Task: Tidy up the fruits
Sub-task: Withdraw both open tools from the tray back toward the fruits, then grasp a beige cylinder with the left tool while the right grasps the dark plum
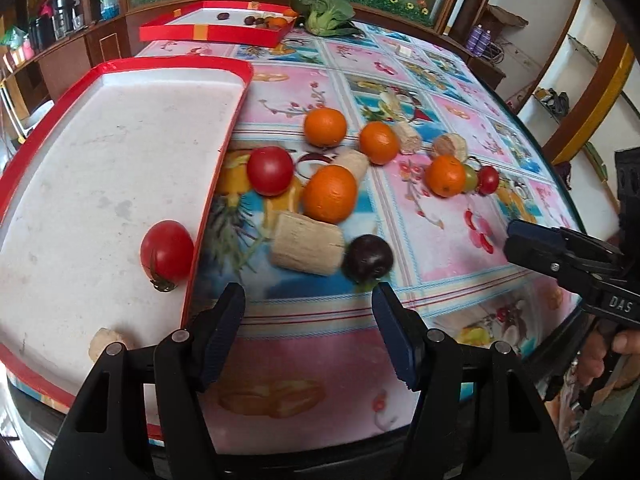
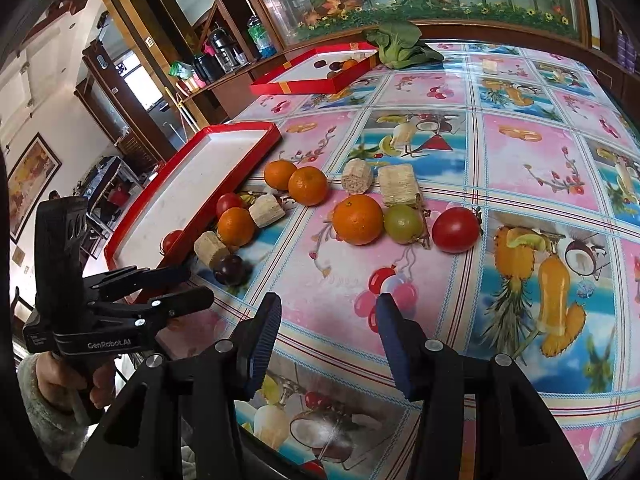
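Four glossy oranges [image 1: 329, 194] loose on cloth; both grippers' fingers [image 1: 224, 320] parted, empty.

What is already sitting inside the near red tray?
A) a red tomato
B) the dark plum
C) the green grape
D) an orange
A: a red tomato lies on the white floor of the near red tray, against its right wall, while the oranges, the green grape and the dark plum are all out on the tablecloth.
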`<move>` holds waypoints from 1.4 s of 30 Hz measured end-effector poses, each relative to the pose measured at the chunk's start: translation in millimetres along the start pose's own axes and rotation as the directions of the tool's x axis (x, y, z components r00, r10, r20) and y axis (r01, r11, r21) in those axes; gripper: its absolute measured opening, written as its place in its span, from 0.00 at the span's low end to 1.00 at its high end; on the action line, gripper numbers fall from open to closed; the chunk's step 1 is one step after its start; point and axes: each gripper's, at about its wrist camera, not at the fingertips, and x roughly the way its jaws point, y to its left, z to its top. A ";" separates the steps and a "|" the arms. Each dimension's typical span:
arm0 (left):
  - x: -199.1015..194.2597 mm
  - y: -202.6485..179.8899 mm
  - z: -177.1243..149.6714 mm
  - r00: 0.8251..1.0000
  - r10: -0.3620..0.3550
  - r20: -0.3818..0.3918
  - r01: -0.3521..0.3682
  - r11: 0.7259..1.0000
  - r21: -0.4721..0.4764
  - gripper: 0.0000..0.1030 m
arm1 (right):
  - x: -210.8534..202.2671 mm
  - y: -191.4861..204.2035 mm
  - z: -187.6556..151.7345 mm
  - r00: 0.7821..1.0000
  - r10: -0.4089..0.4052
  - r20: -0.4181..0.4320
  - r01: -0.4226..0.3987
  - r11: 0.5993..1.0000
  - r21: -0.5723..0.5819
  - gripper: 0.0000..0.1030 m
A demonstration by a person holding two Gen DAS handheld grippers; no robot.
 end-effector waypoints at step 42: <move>18.2 -19.3 19.9 1.000 0.017 -0.011 -0.016 0.991 0.136 0.37 | 62.2 51.8 19.5 0.992 0.011 -0.128 -0.032 0.986 -0.164 0.27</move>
